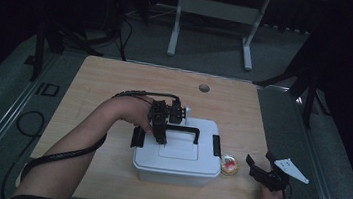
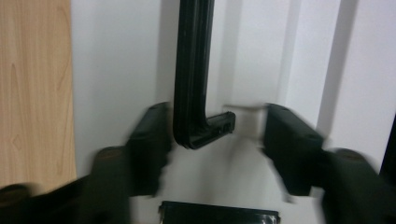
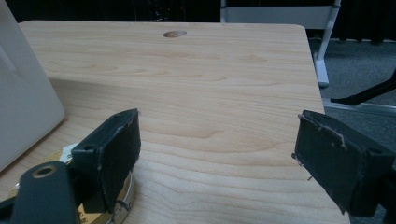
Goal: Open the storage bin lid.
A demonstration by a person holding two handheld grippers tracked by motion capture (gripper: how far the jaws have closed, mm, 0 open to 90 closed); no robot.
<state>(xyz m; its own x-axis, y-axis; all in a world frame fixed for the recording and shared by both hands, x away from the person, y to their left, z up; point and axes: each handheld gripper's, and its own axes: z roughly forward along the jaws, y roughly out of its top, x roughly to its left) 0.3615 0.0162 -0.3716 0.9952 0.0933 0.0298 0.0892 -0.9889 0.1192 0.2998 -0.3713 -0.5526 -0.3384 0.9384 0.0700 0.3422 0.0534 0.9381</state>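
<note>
Left gripper (image 2: 212,140) hangs spread around the black handle (image 2: 194,74) on your white box (image 1: 178,155) at mid-table – nothing gripped, lid shut; right gripper (image 3: 215,158), spread, idles beside the small tin (image 1: 230,165).

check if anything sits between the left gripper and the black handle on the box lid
Nothing visible does. The left gripper is open right over the white box, and the end of the black handle lies between its jaws, close to one of them, with bare lid around it.
</note>
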